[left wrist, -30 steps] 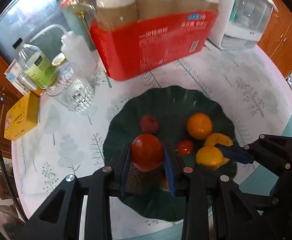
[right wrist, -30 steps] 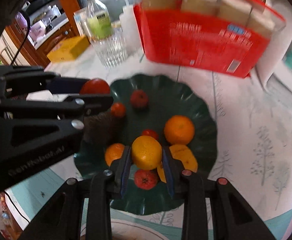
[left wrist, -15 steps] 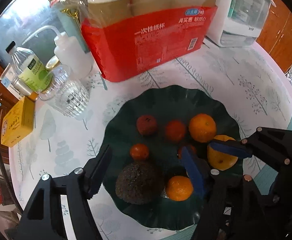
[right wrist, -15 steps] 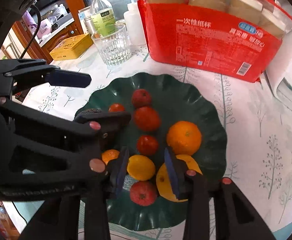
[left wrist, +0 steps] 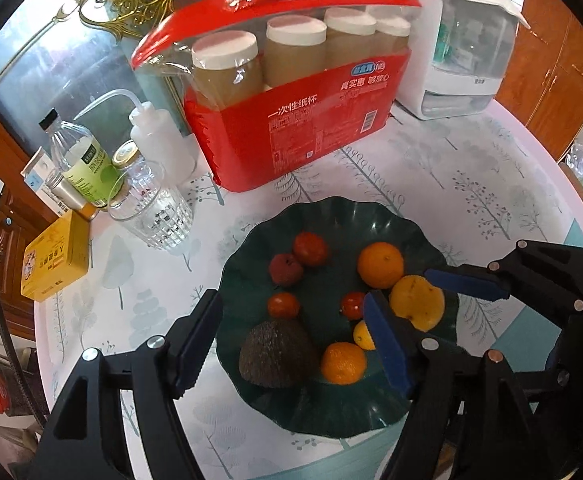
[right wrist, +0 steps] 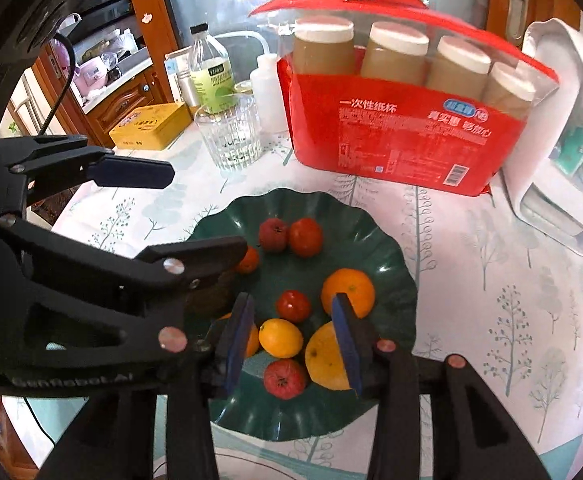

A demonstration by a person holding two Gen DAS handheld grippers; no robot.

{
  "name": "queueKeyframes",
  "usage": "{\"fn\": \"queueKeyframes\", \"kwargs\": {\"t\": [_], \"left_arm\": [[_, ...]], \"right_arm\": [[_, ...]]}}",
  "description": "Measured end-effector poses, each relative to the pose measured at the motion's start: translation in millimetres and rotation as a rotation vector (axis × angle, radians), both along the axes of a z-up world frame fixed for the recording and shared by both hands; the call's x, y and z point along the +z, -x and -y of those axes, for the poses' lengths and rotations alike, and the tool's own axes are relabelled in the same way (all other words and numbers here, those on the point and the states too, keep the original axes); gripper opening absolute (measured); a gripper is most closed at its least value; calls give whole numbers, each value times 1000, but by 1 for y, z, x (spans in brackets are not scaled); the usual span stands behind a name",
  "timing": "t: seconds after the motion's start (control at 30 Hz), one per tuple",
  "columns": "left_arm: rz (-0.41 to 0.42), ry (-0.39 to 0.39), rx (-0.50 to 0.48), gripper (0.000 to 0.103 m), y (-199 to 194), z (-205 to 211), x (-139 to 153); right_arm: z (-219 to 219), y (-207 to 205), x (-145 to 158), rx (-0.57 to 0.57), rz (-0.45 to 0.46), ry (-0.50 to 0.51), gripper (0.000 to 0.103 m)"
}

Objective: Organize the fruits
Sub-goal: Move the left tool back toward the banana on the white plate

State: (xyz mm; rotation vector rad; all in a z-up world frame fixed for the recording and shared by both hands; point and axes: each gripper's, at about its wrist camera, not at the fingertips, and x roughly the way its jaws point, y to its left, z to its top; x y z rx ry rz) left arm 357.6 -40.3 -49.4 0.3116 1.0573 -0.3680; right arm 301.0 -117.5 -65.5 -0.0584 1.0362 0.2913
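My left gripper [left wrist: 291,340] is spread wide and holds nothing; its jaws straddle the near half of the green plate [left wrist: 331,216], with the avocado [left wrist: 277,354] and a small orange [left wrist: 343,362] lying loose between them. My right gripper [right wrist: 291,340] is released too, its jaws set narrower either side of a small yellow citrus [right wrist: 280,338] without, as far as I can tell, pressing it. Its right pad sits against or just in front of the large yellow citrus [right wrist: 325,354]; I cannot tell which.

All the fruit is on the plate: two red fruits [left wrist: 310,249] at 12 o'clock, the big orange [left wrist: 380,264] at 2 o'clock, a red one [right wrist: 284,378] at 6 o'clock in the right wrist view.

My worry is crowding. My two grippers overlap over the plate's 6 o'clock side, so a careless lift could knock fingers together or nudge round fruit rolling toward the rim. The ribbed glass [left wrist: 151,214] at 10 o'clock and the red paper-cup pack [left wrist: 303,136] at 12 o'clock are near enough for a wide sweep to catch.
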Motion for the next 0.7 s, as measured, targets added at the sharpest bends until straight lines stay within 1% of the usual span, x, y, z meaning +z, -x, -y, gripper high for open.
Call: {"fn": "queueKeyframes", "kwargs": {"t": [0.2,0.27,0.33,0.47,0.57,0.6,0.7], "left_arm": [[27,10,5,72,17,-8,20],[39,19,1,73,24,-11,30],[60,25,-4,77,33,-13,40],[96,32,-26,78,52,-14,60],[121,49,-46,83,68,-14,77],[129,56,-56,87,74,-14,83],[155,75,-83,90,92,-14,98]], "right_arm": [[3,17,17,-13,22,11,41],[5,24,25,-22,31,9,41],[7,32,32,-34,38,8,41],[12,50,47,-64,50,2,41],[17,66,61,-89,63,1,41],[19,71,66,-97,69,-1,41],[24,90,83,-129,88,-1,43]]}}
